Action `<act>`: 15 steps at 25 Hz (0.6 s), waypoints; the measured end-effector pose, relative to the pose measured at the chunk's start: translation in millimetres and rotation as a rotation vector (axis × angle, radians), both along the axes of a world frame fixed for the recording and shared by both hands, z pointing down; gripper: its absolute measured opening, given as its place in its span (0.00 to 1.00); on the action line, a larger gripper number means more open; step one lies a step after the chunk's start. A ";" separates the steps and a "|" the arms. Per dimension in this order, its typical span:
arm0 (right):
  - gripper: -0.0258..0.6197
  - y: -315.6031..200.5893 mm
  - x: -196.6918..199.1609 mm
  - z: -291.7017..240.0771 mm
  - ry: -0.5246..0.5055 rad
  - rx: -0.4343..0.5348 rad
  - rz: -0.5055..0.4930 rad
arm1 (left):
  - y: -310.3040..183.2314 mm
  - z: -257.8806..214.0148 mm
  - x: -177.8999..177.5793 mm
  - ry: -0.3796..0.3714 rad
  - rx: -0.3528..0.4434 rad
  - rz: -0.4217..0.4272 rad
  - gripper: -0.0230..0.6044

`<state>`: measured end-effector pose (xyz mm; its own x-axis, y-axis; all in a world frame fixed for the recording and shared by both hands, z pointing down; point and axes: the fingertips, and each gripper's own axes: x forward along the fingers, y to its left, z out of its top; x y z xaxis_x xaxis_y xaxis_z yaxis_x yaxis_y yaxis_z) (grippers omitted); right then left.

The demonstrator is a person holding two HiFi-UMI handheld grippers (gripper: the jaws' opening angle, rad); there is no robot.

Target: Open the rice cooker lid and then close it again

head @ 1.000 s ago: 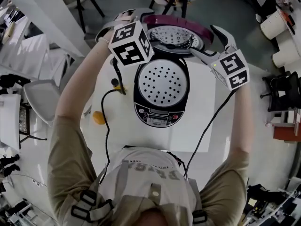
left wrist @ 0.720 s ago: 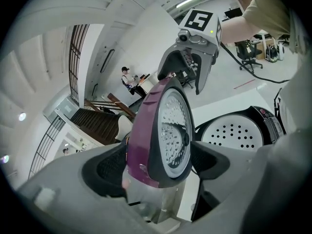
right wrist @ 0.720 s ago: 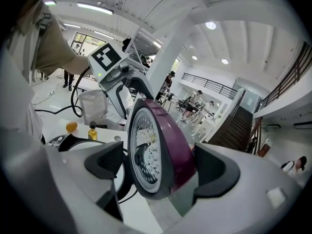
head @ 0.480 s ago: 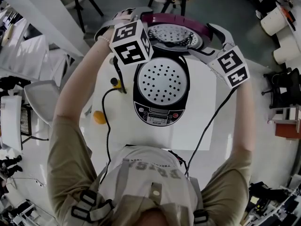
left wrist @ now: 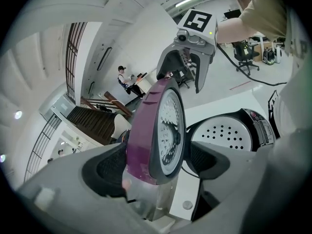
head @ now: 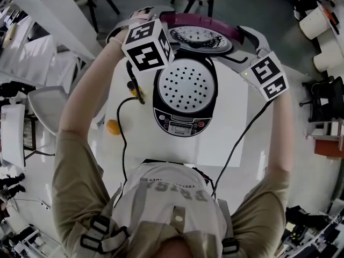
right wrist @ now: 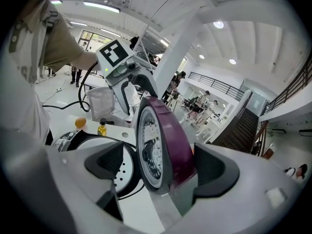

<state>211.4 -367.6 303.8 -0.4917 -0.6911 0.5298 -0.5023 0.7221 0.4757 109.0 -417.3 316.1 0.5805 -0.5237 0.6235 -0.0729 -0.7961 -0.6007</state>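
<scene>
A black rice cooker (head: 185, 127) stands on the white table (head: 228, 144), a white perforated tray (head: 185, 85) filling its pot. Its purple lid (head: 201, 21) is raised upright at the back. My left gripper (head: 153, 16) straddles the lid's left edge, and my right gripper (head: 242, 44) straddles its right edge. In the left gripper view the lid (left wrist: 146, 135) stands between the wide jaws of the left gripper (left wrist: 156, 162), with a slim gap at the inner pad. In the right gripper view the lid (right wrist: 170, 140) sits inside the right gripper (right wrist: 158, 162), clear of the left pad.
An orange fruit (head: 112, 127) and a black cable (head: 122, 144) lie on the table left of the cooker. A small yellow bottle (right wrist: 102, 127) stands near the fruit. Chairs, desks and people fill the room beyond the table.
The right gripper has come in a little toward the lid's right edge. The left gripper has stayed at the lid's left edge. Both jaws stand as wide as before.
</scene>
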 end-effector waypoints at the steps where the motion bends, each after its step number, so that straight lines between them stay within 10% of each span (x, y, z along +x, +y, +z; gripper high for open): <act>1: 0.71 2.5 -0.3 0.7 0.001 0.002 -0.005 | 3.1 0.5 -0.8 0.000 -0.007 0.002 0.72; 15: 0.71 48.9 -9.3 12.0 0.025 -0.044 -0.051 | 48.6 11.9 -14.6 -0.039 -0.043 0.031 0.72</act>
<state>202.1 -318.7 315.8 -0.5116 -0.6414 0.5717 -0.4527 0.7668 0.4551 94.4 -368.7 327.9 0.5708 -0.4782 0.6675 -0.0254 -0.8228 -0.5678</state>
